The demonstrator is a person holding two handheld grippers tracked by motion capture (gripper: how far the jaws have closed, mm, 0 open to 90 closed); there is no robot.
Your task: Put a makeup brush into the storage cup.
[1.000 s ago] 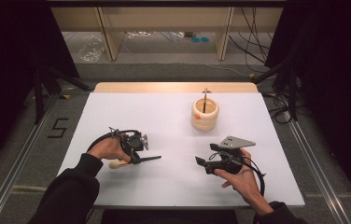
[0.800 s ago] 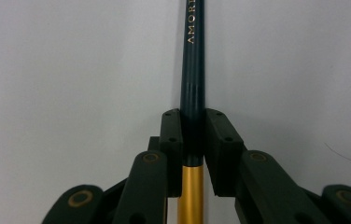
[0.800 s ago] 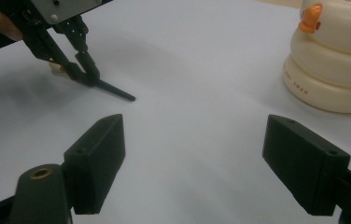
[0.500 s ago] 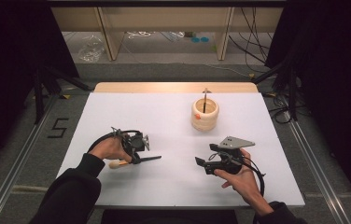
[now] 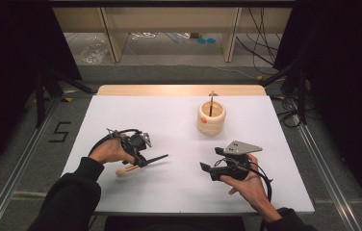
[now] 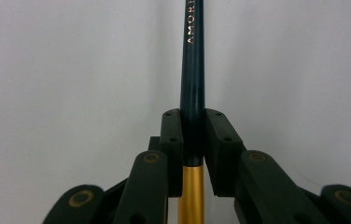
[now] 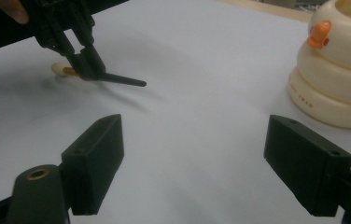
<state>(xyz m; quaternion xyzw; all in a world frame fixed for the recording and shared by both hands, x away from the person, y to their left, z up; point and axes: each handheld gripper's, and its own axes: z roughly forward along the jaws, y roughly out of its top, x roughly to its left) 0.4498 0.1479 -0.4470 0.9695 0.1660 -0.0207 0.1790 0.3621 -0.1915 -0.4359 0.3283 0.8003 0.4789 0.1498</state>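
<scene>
A person sits at a white worktop [image 5: 179, 125], holding a black two-jaw claw in each hand. The left claw [image 5: 143, 161] is clamped on a slim makeup brush with a dark handle, gold metal collar and pale rounded tip [image 5: 130, 168]. The left gripper view shows the jaws pressed against both sides of the dark handle [image 6: 192, 88], just above the gold collar. The brush sits low at the left front of the worktop, its pale tip on or just above the surface and its dark handle pointing right. The right claw [image 5: 207, 169], at the right front, has its jaws wide apart with nothing between them, as the right gripper view [image 7: 211, 168] shows. A cream, ringed, duck-shaped holder [image 5: 211, 117] stands toward the back right of the worktop, well apart from both claws, with another thin dark brush [image 5: 211, 103] upright inside it.
</scene>
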